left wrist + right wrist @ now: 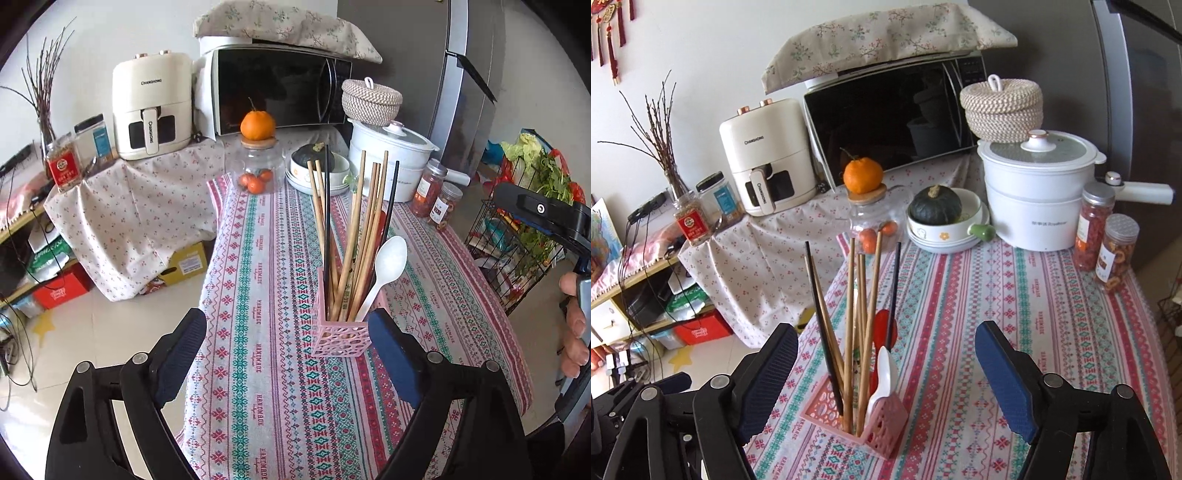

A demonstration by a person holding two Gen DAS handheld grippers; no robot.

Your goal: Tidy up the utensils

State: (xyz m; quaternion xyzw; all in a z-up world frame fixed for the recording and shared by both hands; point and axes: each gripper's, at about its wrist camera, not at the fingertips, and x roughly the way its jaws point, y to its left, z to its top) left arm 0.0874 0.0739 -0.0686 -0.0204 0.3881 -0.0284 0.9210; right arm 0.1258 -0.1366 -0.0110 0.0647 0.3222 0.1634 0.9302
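Left wrist view shows the pink holder [340, 334] with upright chopsticks [364, 236] just ahead, touching perhaps the right finger of the left gripper [286, 354], both grippers spread apart and empty, the right gripper [886, 380] likewise near.

White wall [110, 29], pale tiled floor [92, 332], grey fridge [454, 92]

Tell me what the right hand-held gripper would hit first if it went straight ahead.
Probably the chopsticks standing in the pink holder; they rise between the open right hand-held gripper fingers, left of centre. Depth is unclear, so it might only graze them.
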